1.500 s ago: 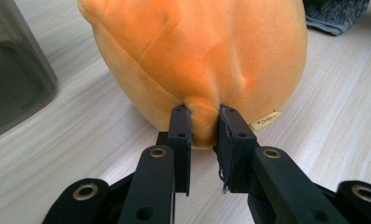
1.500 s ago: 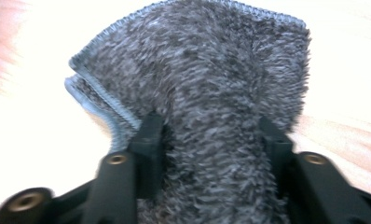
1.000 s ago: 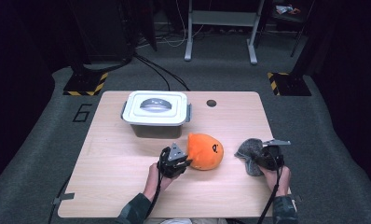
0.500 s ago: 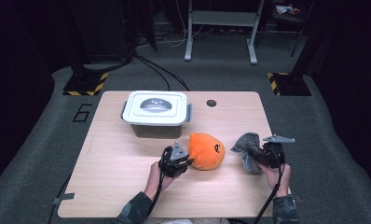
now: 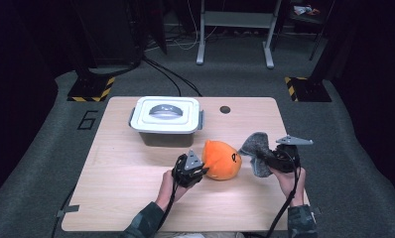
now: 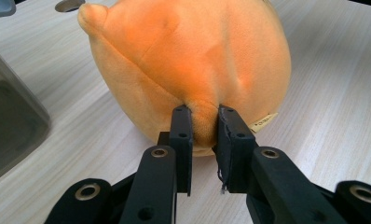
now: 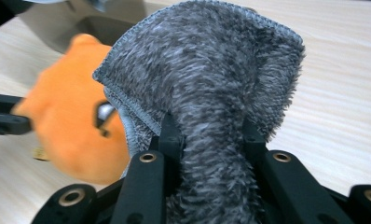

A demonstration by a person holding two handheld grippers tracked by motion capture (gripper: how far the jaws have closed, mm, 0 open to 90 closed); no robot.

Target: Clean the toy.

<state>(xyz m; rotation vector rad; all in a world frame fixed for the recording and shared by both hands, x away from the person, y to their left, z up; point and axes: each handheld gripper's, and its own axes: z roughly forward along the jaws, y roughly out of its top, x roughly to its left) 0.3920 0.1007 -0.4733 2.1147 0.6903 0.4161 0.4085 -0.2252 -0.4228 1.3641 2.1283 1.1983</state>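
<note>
In the high view a pale wooden worktop point(image 5: 126, 198) carried a grey box with a white lid point(image 5: 166, 120) toward its far side, and a dark round hole point(image 5: 225, 109) lay in the surface to the right of that box; an orange plush toy point(image 5: 221, 159) sat near the middle of the worktop, just in front of the box and apart from it; the left gripper point(image 5: 201, 170) lay low at the toy's near-left flank, touching it, with the person's left hand point(image 5: 171, 184) behind it; the right gripper point(image 5: 262, 154) was held to the right of the toy, above the worktop, with a grey fuzzy cloth point(image 5: 255, 148) bunched at its tip and the right hand point(image 5: 289, 178) below it; cloth and toy stood close but apart. In the left gripper view the fingers point(image 6: 181, 135) stood narrow, pinching a fold of the orange plush toy point(image 6: 188, 60) at its lower edge; a small tag point(image 6: 263, 121) showed at the toy's base, and the box wall point(image 6: 9, 126) stood at the left. In the right gripper view the fingers point(image 7: 169, 135) were closed on the grey fuzzy cloth point(image 7: 211, 70), which rose above them in a folded hood; the orange plush toy point(image 7: 67, 116) showed blurred at the left behind it, resting on the worktop point(image 7: 333, 84).
</note>
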